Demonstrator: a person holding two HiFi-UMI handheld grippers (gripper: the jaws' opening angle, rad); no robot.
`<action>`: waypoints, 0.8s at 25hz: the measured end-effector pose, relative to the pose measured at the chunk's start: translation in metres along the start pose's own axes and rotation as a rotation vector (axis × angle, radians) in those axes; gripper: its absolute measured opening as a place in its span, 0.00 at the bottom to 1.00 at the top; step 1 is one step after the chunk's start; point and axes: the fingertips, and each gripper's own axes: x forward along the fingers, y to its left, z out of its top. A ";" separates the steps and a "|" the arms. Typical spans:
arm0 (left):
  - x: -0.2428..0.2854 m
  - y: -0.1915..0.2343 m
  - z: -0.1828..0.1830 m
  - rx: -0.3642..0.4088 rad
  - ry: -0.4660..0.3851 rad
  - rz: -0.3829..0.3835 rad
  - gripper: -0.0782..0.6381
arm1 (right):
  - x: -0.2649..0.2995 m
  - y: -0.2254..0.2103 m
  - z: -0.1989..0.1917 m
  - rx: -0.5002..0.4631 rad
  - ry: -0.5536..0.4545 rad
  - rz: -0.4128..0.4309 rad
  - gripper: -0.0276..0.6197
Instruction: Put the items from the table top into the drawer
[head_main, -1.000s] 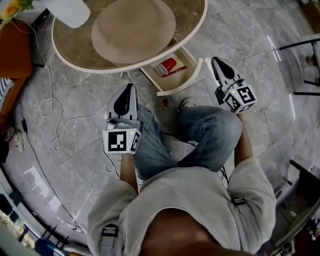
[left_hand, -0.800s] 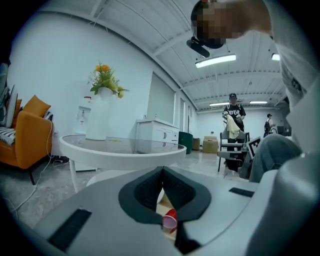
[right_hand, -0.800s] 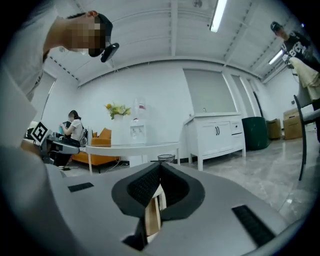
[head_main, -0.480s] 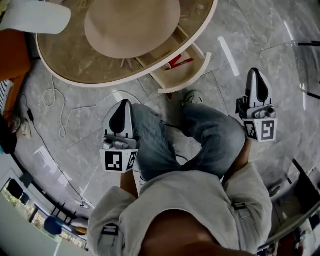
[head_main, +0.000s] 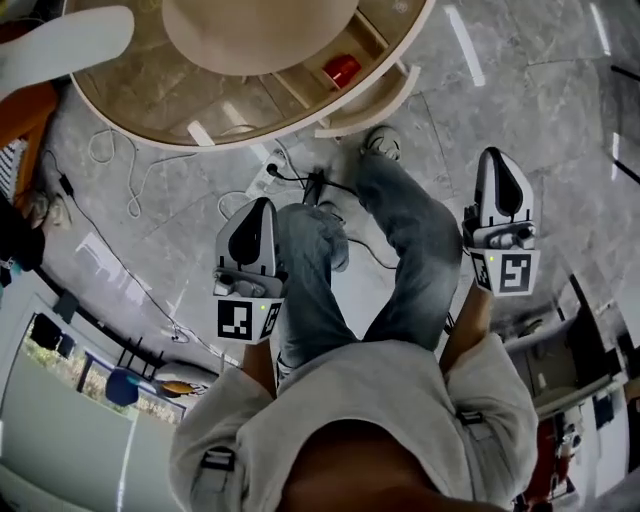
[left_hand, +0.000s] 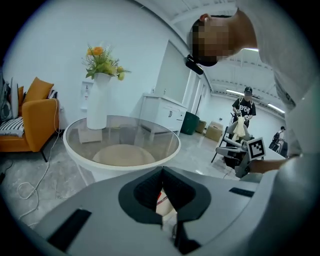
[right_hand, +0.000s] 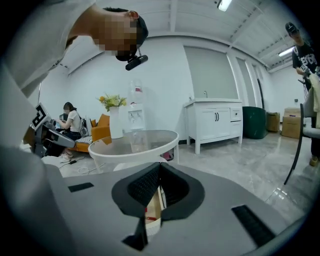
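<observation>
While you stood in the head view, your left gripper (head_main: 260, 208) and right gripper (head_main: 494, 160) hung beside your legs. The red cup (head_main: 342, 70) lay in the open drawer (head_main: 375, 100), far from both, its axis too blurred to tell. In the left gripper view, the jaws met on nothing. In the right gripper view, they pressed together, empty.
</observation>
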 end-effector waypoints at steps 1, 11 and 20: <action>-0.007 -0.004 0.007 -0.011 0.016 0.001 0.13 | -0.003 0.008 0.007 0.004 0.023 0.019 0.08; -0.078 -0.013 0.079 -0.056 0.044 0.106 0.13 | -0.036 0.093 0.118 0.007 0.135 0.200 0.08; -0.147 -0.047 0.186 -0.007 -0.019 0.080 0.13 | -0.068 0.150 0.238 -0.005 0.056 0.248 0.08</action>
